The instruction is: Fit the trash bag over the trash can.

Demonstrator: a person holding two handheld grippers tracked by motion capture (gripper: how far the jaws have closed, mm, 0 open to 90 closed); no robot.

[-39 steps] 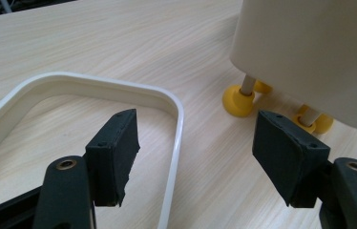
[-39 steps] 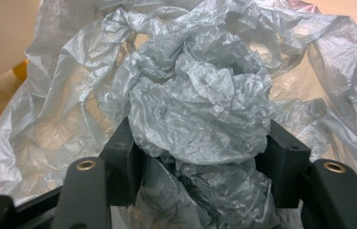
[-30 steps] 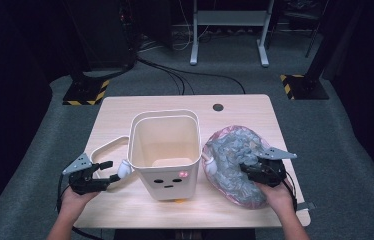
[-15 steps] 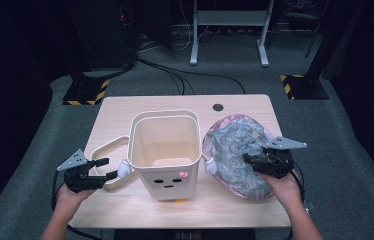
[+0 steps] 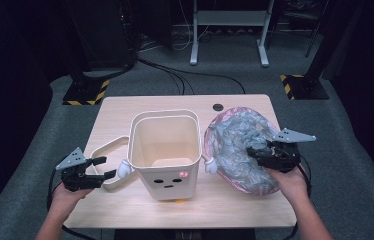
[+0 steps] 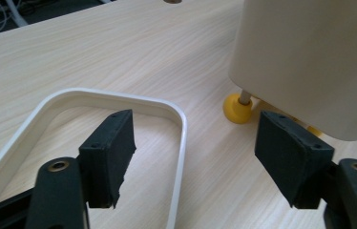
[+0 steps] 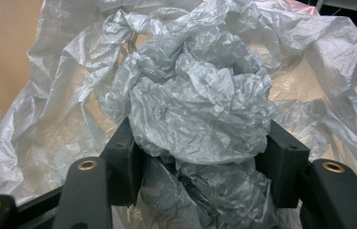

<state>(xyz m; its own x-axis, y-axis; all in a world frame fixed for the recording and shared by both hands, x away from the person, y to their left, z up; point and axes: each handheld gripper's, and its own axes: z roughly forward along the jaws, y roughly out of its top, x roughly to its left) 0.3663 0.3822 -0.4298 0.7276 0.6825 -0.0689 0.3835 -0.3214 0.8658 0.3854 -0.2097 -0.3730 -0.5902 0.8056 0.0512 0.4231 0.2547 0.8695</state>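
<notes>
Cream bin (image 5: 165, 150) stands upright near the middle of the wooden table (image 5: 125, 107), open top up, small face printed on its near wall. Loose cream frame (image 5: 106, 150) lies flat on the table at the bin's 9 o'clock. Left gripper (image 5: 102, 167) sits low at the frame's 7 o'clock; jaws stand apart with nothing between the pads, the frame's corner (image 6: 179, 119) lying under the gap. In the left gripper view a yellow foot (image 6: 237, 107) shows beneath the bin wall. Crumpled grey plastic bag (image 5: 240, 147) lies at the bin's 3 o'clock, just beside it. Right gripper (image 5: 255, 152) is clamped on a bunched fold of the bag (image 7: 198, 109), pads pressing from both sides.
</notes>
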